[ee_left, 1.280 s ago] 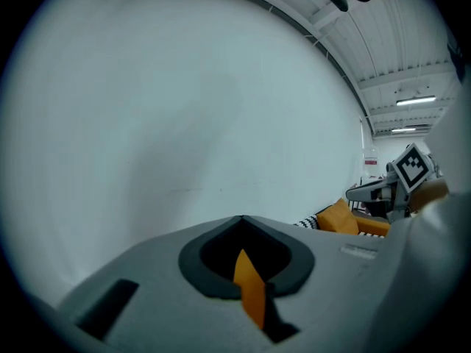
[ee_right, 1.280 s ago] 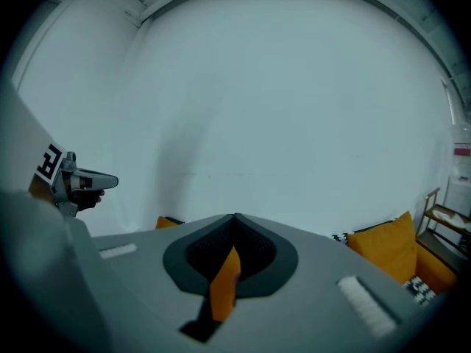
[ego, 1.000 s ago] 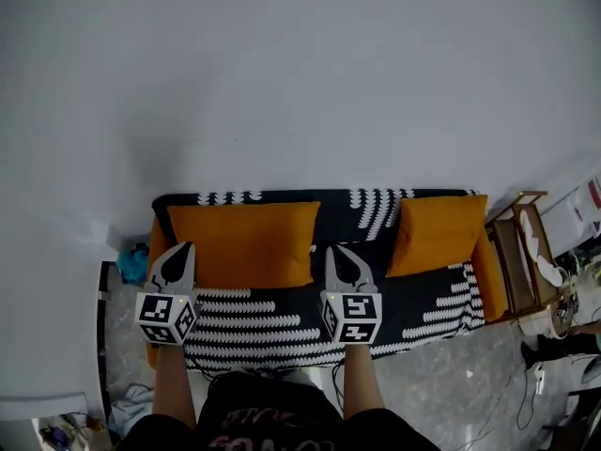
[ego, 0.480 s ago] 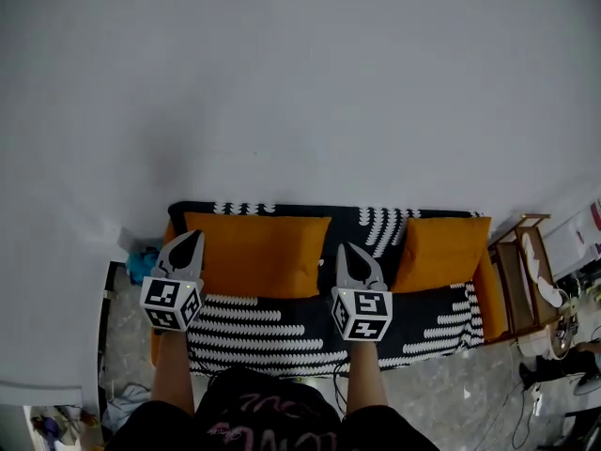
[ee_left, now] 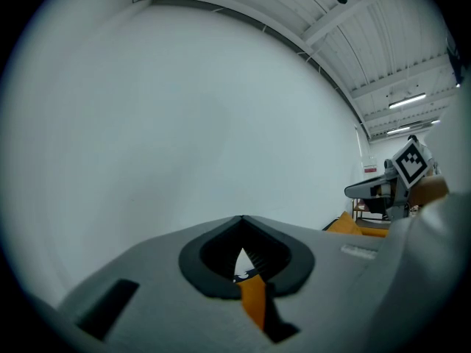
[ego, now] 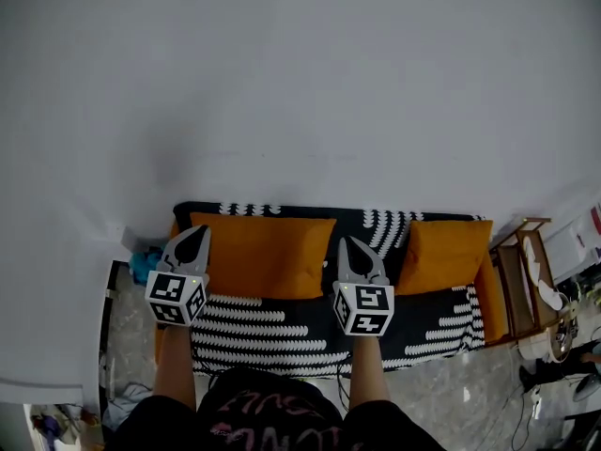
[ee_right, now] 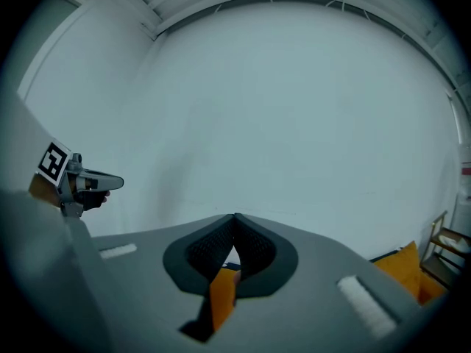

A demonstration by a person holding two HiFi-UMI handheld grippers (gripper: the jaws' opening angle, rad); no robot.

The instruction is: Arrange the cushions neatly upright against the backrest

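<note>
Two orange cushions: one wide cushion [ego: 263,256] and one narrower cushion [ego: 443,255]. One sofa [ego: 282,332] (its cover is black with rows of white dashes). Two grippers, the left gripper [ego: 198,231] and the right gripper [ego: 346,242], with one marker cube on each. One wooden stand [ego: 524,275]. One blue object [ego: 141,264], too small to name.

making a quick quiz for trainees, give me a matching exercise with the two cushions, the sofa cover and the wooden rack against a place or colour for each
Things:
1. large orange cushion
2. small orange cushion
3. wooden rack
4. sofa cover

Places or colours:
A. black with a white pattern
B. beyond the sofa's right end
C. between the left gripper and the right gripper
D. on the right part of the sofa, against the backrest

Pairs: 1-C, 2-D, 3-B, 4-A
</note>
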